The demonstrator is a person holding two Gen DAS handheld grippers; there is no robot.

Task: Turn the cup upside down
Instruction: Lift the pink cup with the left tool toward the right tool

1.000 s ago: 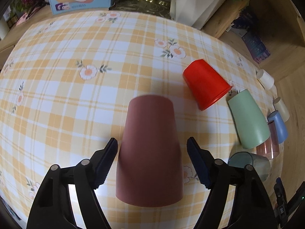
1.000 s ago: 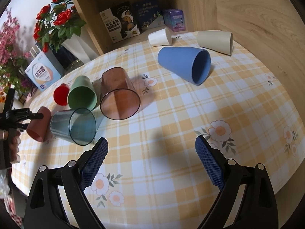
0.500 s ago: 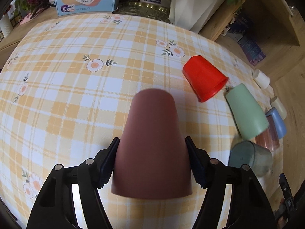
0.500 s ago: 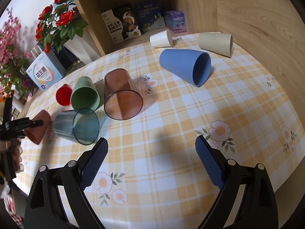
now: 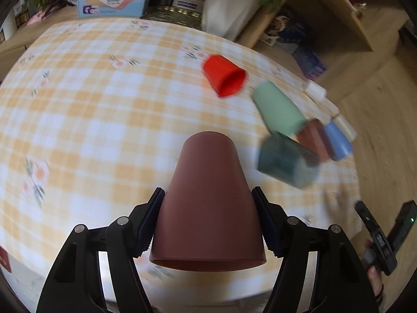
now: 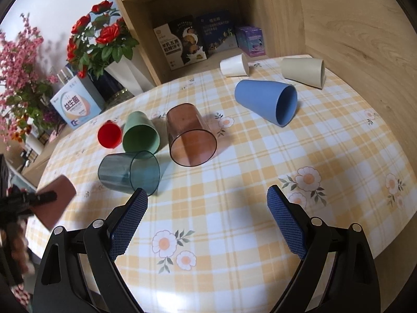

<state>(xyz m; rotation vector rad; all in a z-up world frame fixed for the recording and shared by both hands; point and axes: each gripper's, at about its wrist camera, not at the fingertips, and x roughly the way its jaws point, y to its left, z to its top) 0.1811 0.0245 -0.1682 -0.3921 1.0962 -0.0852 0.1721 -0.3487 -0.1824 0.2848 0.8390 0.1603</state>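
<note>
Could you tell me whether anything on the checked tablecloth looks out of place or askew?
Yes: seven cups lie tipped on their sides, among them the blue plastic cup and the clear brown tumbler. The left gripper holds a reddish-brown cup off the table.

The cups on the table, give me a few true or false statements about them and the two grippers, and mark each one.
1. The left gripper is shut on the brown cup. True.
2. The right gripper holds the blue cup. False: it is open and empty; the blue cup lies on the table.
3. The red cup lies on its side. True.
4. The green cup stands upright. False: it lies on its side.
5. The teal cup is see-through. True.
</note>
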